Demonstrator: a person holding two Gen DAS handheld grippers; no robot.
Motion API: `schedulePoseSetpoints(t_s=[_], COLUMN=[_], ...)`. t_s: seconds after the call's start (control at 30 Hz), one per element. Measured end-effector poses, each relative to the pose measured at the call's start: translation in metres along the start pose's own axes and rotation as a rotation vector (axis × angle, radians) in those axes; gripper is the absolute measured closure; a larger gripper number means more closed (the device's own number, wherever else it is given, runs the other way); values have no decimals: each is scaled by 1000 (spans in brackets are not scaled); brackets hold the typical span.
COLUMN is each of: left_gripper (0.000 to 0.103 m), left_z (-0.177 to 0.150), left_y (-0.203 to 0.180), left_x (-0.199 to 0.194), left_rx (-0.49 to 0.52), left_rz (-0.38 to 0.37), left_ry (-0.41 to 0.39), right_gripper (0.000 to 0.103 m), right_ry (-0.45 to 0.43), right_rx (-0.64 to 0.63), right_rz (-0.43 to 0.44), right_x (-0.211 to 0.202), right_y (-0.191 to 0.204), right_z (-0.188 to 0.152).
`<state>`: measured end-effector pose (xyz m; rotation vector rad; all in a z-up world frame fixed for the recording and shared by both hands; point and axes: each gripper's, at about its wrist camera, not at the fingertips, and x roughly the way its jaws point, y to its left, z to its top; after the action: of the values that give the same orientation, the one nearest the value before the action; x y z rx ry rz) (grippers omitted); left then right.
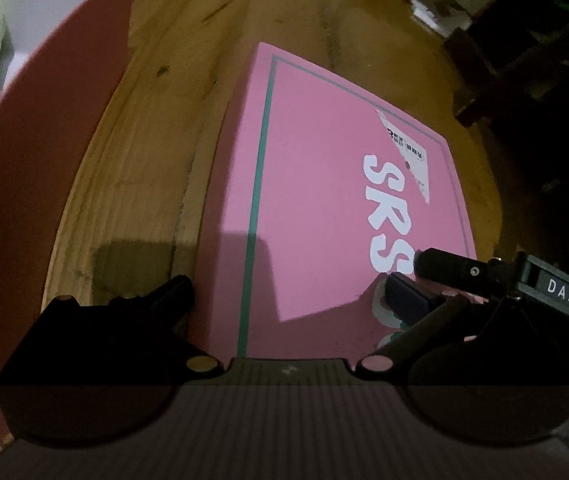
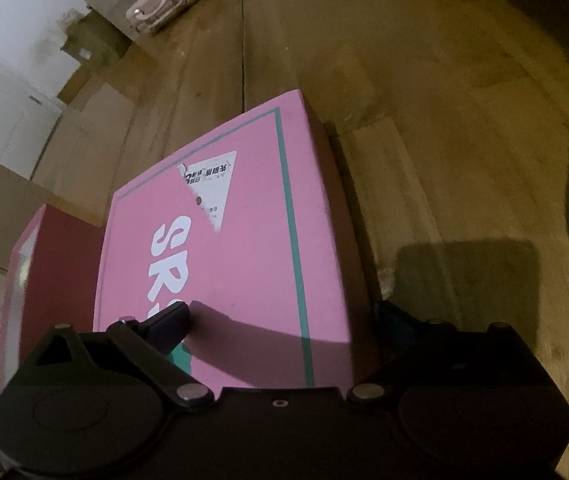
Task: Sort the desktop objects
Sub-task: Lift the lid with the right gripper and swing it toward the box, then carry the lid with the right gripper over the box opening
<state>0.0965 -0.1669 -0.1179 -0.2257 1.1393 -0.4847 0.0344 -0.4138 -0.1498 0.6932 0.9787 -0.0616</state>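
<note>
Pink box [image 1: 324, 200] lying flat mid-desk [image 1: 144, 160] | left gripper [image 1: 284, 300] and right gripper [image 2: 280, 320] straddling its near end, jaws wide — looking stiff, light, slick; side edges offering hold.

Both the left gripper [image 1: 288, 296] and right gripper [image 2: 284, 316] hold their jaws spread wide, side by side.

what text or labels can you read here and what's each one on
"SRS" in big white letters on the pink box; further letters are hidden by the grippers.
"DAS" on a small plate on the right gripper, seen from the left wrist view.
White torn sticker on the pink box: small print and a barcode-like strip, too blurred to read.
</note>
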Motion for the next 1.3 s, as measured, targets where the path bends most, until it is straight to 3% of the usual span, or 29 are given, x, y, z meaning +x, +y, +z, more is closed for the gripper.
schedulePoseSetpoints(t_s=[0.27,0.57,0.9,1.3], left_gripper=[0,0,0,0], left_z=[0,5,-4,0], left_y=[-26,-23,-9,10], left_x=[-47,-100,-143,-176], left_rx=[104,176,164,175], left_rz=[60,117,115,170], left_ry=[-87,-159,-219,-284], right_gripper=[3,6,6,7], right_ry=[-66,-132,-166,-162], right_rx=[-49,-45,-92,-139], right_rz=[10,136,162,244], right_x=[-38,-63,-77,-76], right_y=[18,34,74,117], right_z=[-3,-8,-15,-20])
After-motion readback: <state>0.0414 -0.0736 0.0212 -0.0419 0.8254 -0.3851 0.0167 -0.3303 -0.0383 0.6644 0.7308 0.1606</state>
